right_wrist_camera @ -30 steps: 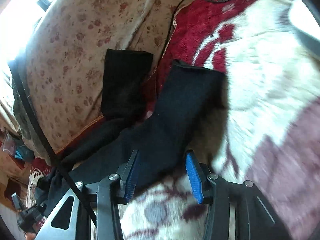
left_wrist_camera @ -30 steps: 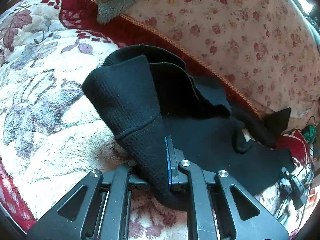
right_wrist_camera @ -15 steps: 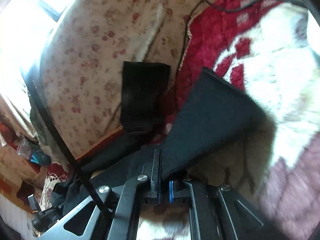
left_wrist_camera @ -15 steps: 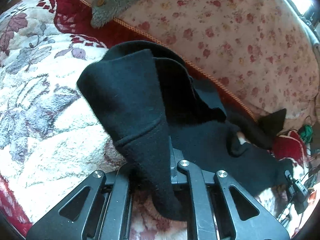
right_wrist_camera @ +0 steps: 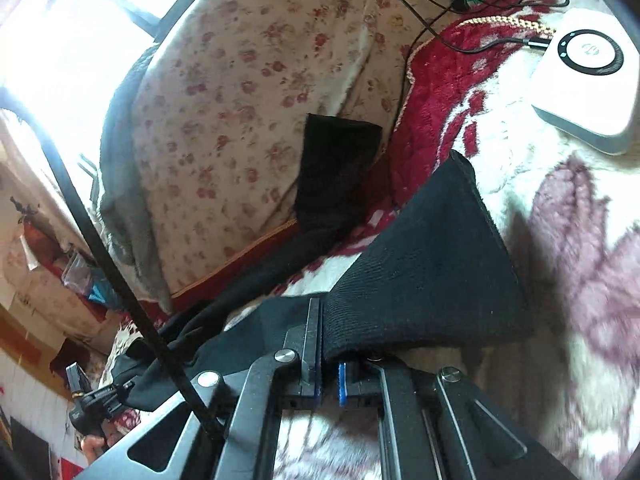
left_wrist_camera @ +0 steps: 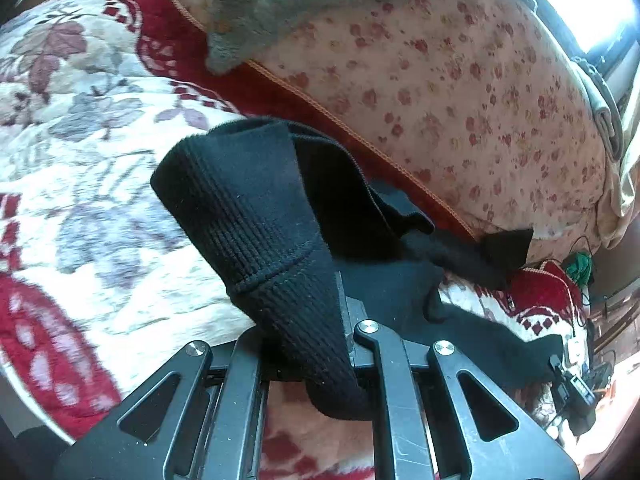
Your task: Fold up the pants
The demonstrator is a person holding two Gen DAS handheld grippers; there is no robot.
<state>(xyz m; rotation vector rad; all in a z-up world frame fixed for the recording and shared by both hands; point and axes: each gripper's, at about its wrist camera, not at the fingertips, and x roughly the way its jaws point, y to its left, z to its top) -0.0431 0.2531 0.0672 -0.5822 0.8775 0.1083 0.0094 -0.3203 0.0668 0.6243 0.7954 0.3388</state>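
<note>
The black knit pants (left_wrist_camera: 280, 216) lie on a red-and-white floral blanket (left_wrist_camera: 80, 160). My left gripper (left_wrist_camera: 316, 344) is shut on the ribbed waistband end and holds it lifted off the blanket; the cloth drapes over and hides the fingertips. My right gripper (right_wrist_camera: 328, 360) is shut on one leg cuff (right_wrist_camera: 432, 264) and holds it raised above the blanket. The other leg (right_wrist_camera: 332, 172) lies against the flowered cushion (right_wrist_camera: 240, 100). The middle of the pants (left_wrist_camera: 460, 320) sags between both grips.
A flowered cushion (left_wrist_camera: 460, 92) runs along the far side, with a grey fleece (left_wrist_camera: 288, 4) on it. A white square device (right_wrist_camera: 588, 76) with a cable sits on the blanket at the right. A black strap (right_wrist_camera: 120, 280) crosses the right wrist view.
My right gripper closed on the leg cuff and lifted it off the blanket. My left gripper kept its hold on the waistband and rose a little, with the view shifted.
</note>
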